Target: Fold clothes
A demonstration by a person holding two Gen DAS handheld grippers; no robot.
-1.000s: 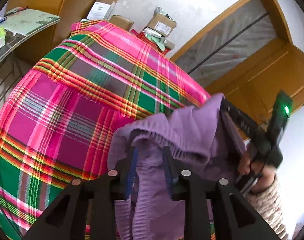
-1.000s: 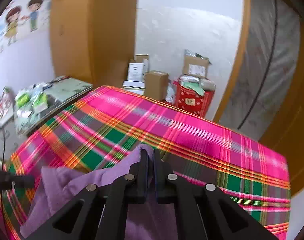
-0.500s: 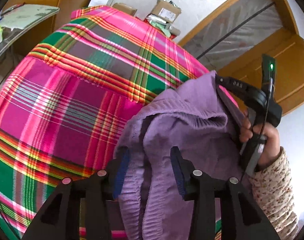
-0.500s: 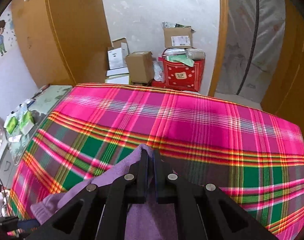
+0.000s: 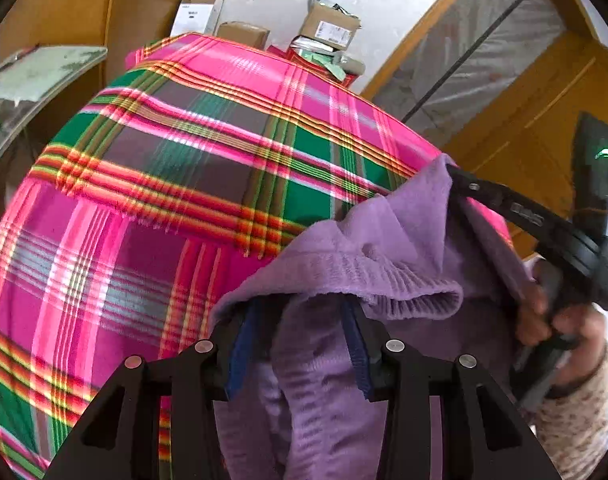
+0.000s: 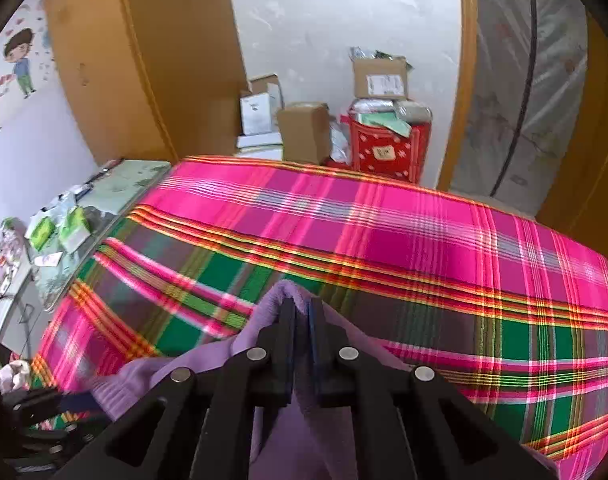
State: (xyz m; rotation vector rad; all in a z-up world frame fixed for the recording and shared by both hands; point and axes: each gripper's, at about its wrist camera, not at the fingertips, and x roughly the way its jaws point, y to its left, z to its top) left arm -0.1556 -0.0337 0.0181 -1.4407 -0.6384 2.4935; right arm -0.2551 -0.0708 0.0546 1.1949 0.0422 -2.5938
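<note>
Now the left gripper (image 5: pixel 300 344) has its two black fingers with blue pads spread apart. A fold of the soft purple knitted sweater (image 5: pixel 383 268) hangs down between the fingers, and its ribbed edge drapes over their tips. I cannot tell if the pads touch the cloth. The sweater is bunched up near the front edge of the bed, over the bright pink, green and red checked bedspread (image 5: pixel 176 184).

Further right, the right gripper (image 6: pixel 300 316) has its fingers squeezed together on a peak of the purple sweater. In the left wrist view, a hand (image 5: pixel 559 320) with a speckled sleeve (image 5: pixel 575 428) holds this gripper's handle.

Past the far edge of the bed, brown cardboard boxes (image 6: pixel 304 132) and a red bag (image 6: pixel 387 152) sit by the white wall. A small table (image 6: pixel 116 188) with papers stands beside the bed's left edge.
</note>
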